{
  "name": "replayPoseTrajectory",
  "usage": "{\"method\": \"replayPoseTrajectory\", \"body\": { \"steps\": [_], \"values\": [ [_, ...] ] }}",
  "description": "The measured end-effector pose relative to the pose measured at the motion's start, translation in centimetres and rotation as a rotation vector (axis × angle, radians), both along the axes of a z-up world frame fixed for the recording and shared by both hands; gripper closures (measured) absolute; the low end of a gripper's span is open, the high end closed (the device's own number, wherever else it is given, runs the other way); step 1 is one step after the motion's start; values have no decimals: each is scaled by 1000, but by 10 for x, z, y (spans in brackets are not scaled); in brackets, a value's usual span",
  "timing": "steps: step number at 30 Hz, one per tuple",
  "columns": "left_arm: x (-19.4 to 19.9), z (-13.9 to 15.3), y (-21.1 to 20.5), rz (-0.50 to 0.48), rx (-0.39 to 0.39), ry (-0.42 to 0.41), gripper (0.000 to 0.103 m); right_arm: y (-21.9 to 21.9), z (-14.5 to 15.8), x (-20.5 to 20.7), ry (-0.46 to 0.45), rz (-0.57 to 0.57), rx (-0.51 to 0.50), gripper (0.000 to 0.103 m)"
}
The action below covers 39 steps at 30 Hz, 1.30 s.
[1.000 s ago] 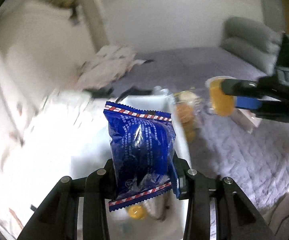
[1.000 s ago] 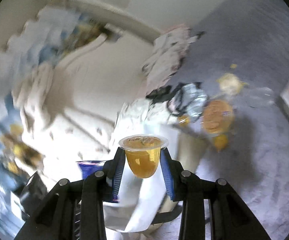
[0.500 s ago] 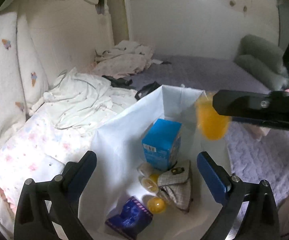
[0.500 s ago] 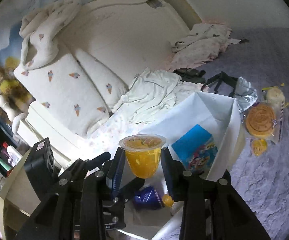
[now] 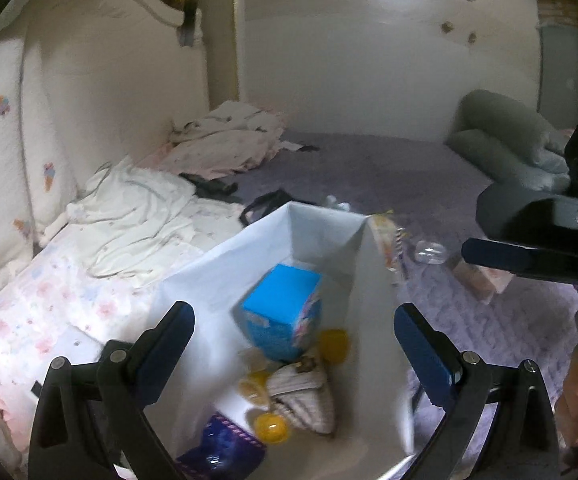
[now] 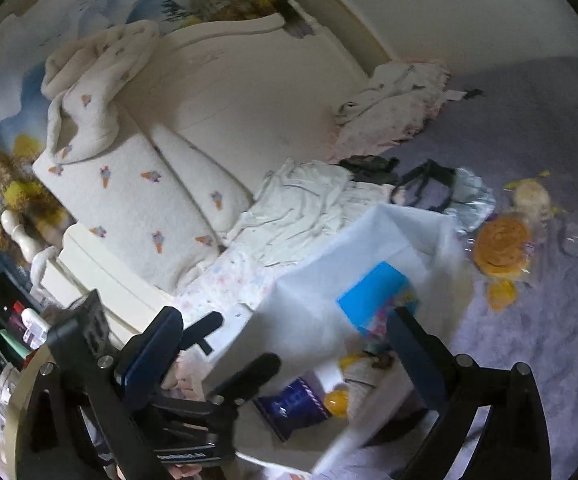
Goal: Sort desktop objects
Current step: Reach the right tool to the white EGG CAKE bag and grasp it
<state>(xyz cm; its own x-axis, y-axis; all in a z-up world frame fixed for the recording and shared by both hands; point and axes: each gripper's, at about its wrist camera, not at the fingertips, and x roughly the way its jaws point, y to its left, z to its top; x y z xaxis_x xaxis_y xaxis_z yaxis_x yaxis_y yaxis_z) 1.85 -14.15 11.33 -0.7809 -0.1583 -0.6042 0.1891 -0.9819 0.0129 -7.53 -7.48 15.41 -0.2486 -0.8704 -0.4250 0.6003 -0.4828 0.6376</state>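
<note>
Both packets are gone from your claws now: the blue snack packet (image 5: 219, 446) you had in the left one a second ago lies at the near end of the white bag (image 5: 225, 264), and the orange jelly cup (image 5: 333, 345) has left the right one and sits inside the bag, just right of the blue box (image 5: 283, 312). Your left claw (image 5: 293, 332) has sprung wide, its jaws apart with nothing between them, hovering over the bag's mouth. Your right claw (image 6: 285, 334) has just been opening too, and its jaws stand wide and empty above the same bag. In there with the box you've got a striped knitted pouch (image 5: 303, 398) and a small yellow ball (image 5: 271, 428) just near of it. Out on the purple bedspread (image 6: 549, 340), to the right of the bag, a round biscuit pack (image 6: 501, 246) and a small yellow cup (image 6: 501, 294) lie side by side. Far left, crumpled white bedding (image 5: 137, 208) rests against the headboard.
</note>
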Motion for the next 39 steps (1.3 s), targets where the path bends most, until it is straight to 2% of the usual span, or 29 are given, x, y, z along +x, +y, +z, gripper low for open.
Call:
{"method": "replayPoseTrajectory", "body": {
  "steps": [6,9,13,17,22,30,33,39],
  "values": [
    [-21,2,49,-83,-37,-20,3,52,3,-13,9,-118,66,0],
    [-35,-3,79,-130,-60,-41,3,79,1,-25,-28,-156,155,0],
    [-58,-11,116,-175,-94,-75,3,117,-1,-38,-52,-206,189,0],
    [-80,-21,154,-234,-92,-109,3,153,-6,-49,-89,-270,254,0],
    [-99,-36,194,-298,-104,-146,3,204,-23,-62,-143,-374,291,0],
    [-133,-69,247,-389,-109,-214,3,279,-65,-88,-302,-538,189,0],
    [-150,-85,259,-412,-114,-244,3,297,-77,-102,-327,-591,110,0],
    [-184,-121,272,-442,-101,-308,3,325,-114,-142,-410,-681,18,0]
  ]
}}
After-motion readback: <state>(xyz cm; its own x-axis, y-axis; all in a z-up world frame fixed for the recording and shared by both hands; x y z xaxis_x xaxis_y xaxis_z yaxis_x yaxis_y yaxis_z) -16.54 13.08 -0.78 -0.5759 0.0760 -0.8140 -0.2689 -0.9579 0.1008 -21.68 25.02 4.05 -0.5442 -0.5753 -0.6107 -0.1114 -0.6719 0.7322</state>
